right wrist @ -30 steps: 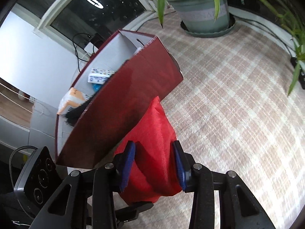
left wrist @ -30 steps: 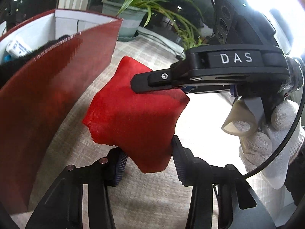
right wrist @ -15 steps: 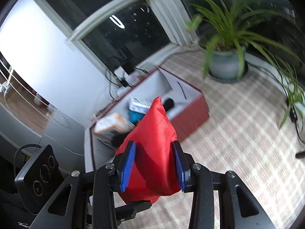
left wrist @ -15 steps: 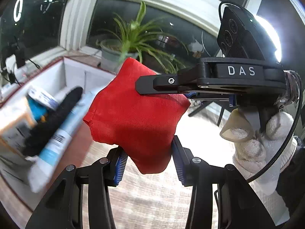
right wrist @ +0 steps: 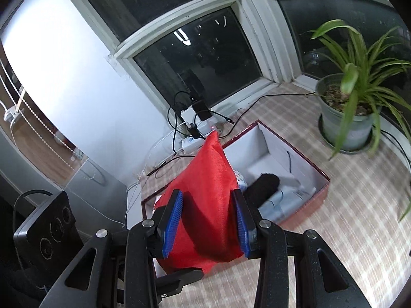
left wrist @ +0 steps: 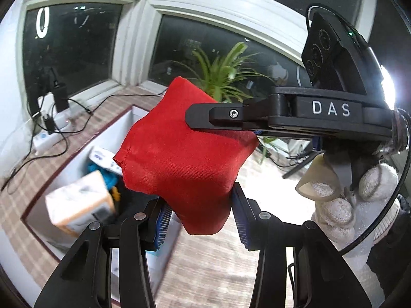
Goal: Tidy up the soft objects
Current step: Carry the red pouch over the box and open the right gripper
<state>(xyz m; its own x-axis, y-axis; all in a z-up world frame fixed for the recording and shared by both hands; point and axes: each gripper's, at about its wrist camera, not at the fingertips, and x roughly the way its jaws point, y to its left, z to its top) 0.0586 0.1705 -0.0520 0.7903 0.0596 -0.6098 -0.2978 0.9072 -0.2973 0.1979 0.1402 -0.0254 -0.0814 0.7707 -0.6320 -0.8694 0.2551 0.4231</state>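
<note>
A soft red fabric cushion (left wrist: pixel 185 154) hangs in the air, held by both grippers. My left gripper (left wrist: pixel 201 224) is shut on its lower corner. My right gripper (right wrist: pixel 206 227) is shut on its other side; its black finger (left wrist: pixel 218 115) crosses the cushion's top in the left wrist view. The cushion (right wrist: pixel 205 205) is above a dark red box (right wrist: pixel 318 197) with a white inside. The box (left wrist: pixel 82 154) holds a black furry item (right wrist: pixel 262 187), a tissue pack (left wrist: pixel 79 200) and other small packs.
The box stands on a plaid tablecloth (right wrist: pixel 346 231). A potted spider plant (right wrist: pixel 349 113) stands at the right near the window. A white power strip with black cables (right wrist: pixel 195 131) lies behind the box by the wall.
Both grippers have lifted the red cushion higher, from beside the box's outer wall to above its open inside. The box's contents have come into view.
</note>
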